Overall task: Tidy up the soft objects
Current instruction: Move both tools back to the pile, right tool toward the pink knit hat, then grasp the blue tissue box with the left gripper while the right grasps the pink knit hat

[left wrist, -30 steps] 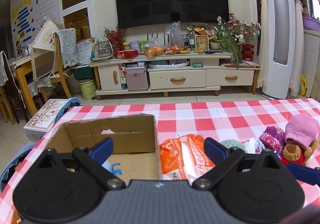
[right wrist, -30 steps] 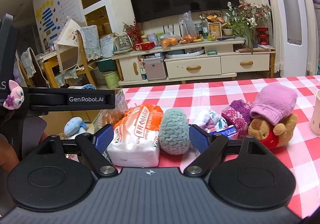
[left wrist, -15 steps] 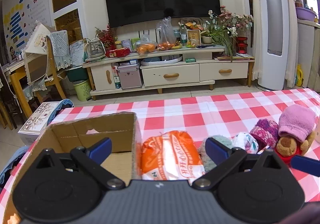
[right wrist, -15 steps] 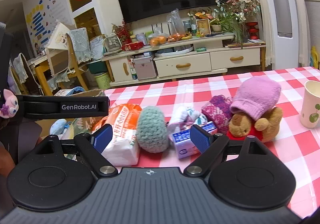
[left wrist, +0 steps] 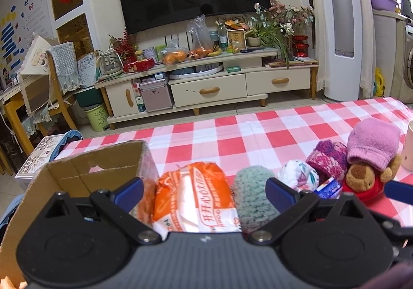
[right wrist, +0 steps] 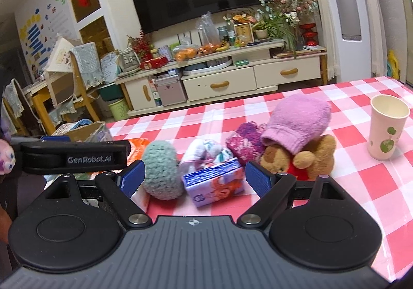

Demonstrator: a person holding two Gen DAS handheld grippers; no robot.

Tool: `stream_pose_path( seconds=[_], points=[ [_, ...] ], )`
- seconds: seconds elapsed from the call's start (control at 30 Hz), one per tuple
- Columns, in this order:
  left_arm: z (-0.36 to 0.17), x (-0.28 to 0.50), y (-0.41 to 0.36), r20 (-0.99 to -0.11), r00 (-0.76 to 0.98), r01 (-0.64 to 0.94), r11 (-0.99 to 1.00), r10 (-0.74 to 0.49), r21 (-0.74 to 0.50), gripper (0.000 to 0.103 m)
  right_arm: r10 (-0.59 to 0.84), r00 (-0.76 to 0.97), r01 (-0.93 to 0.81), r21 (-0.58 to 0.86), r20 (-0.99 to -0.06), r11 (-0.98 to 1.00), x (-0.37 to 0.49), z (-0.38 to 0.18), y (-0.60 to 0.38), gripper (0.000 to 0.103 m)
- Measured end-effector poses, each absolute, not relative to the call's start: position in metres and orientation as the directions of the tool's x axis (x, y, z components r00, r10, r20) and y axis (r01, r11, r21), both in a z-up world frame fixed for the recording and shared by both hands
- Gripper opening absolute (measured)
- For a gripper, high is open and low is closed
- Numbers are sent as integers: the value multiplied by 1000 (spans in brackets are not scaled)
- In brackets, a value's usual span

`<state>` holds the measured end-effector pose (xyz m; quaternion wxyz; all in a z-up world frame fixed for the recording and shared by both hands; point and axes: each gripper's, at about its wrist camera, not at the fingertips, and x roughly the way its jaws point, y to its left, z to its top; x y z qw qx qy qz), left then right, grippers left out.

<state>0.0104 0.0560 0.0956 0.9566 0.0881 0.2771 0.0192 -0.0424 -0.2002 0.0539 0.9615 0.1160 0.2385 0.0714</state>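
A row of soft items lies on the red checked table. An orange tissue pack [left wrist: 198,198] lies beside an open cardboard box [left wrist: 77,172]. A grey-green knitted piece [right wrist: 161,172], a blue tissue packet [right wrist: 214,183], floral cloth [right wrist: 206,152], a purple knit [right wrist: 247,139] and a bear [right wrist: 299,157] under a pink mitten [right wrist: 296,118] follow. My left gripper [left wrist: 204,192] is open, with the orange pack between its fingers. My right gripper [right wrist: 195,178] is open around the knitted piece and blue packet.
A paper cup [right wrist: 387,126] stands at the table's right. The left gripper's body [right wrist: 69,157] crosses the right wrist view at left. Beyond the table's far edge are a TV cabinet [left wrist: 206,82], chairs and a white tower unit [left wrist: 340,30].
Both grippers have shifted right along the row. The left one moved from over the box to the orange pack. The right one moved from the pack and knit to the knit and blue packet.
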Motion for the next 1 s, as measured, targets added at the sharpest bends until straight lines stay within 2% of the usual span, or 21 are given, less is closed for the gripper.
stream_pose_path(
  seconds=[0.47, 0.83, 1.0],
  points=[
    [84, 14, 34, -555, 831, 78, 980, 37, 182, 101, 99, 892, 27, 271, -441, 962, -44, 49, -211, 103],
    [72, 14, 6, -577, 805, 250, 961, -139, 117, 101, 62, 909, 99, 360, -412, 928, -27, 42, -238, 103],
    [61, 17, -12, -578, 793, 333, 931, -192, 148, 99, 95, 909, 93, 420, -405, 903, -13, 37, -248, 103]
  ],
)
